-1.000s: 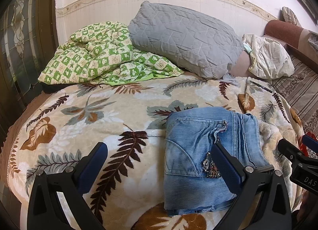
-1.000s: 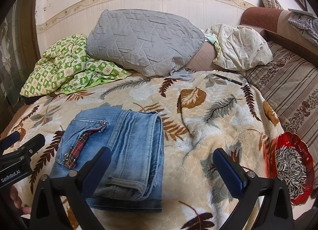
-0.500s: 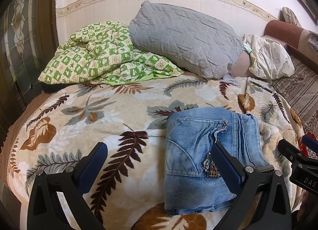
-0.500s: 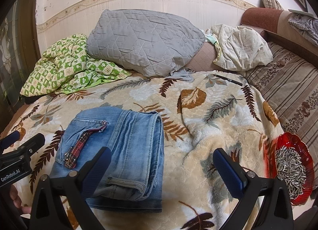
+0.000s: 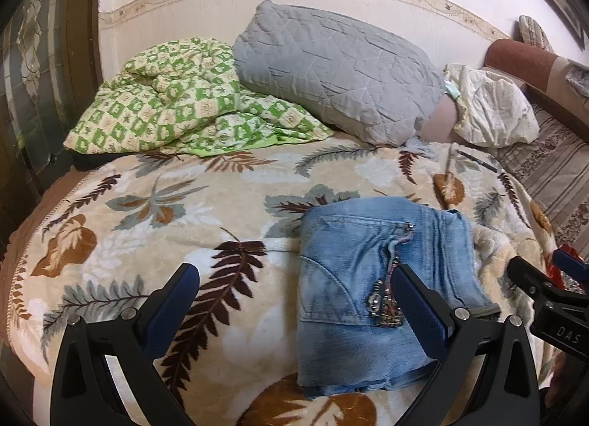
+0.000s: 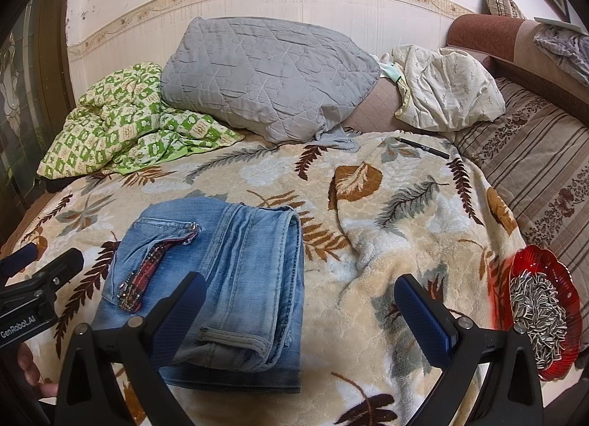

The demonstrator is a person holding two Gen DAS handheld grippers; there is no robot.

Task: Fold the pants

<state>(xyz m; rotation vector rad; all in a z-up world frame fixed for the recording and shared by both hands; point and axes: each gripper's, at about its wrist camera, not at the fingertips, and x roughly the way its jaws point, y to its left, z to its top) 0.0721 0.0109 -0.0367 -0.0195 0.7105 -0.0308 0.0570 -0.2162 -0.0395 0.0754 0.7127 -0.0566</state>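
Right wrist view is showing the jeans (image 6: 221, 278) lying folded on the blanket (image 6: 405, 234); right gripper (image 6: 300, 310) and left gripper (image 5: 294, 299) are hovering spread, empty; folding looks finished.

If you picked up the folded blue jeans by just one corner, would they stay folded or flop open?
They would probably flop open. The folded jeans are soft denim, stacked in loose layers with nothing holding them shut. They likely feel fairly heavy for their size, since thick seams and several layers show at the edge. Pushed along the fuzzy leaf-print blanket, they would probably drag and bunch rather than slide.
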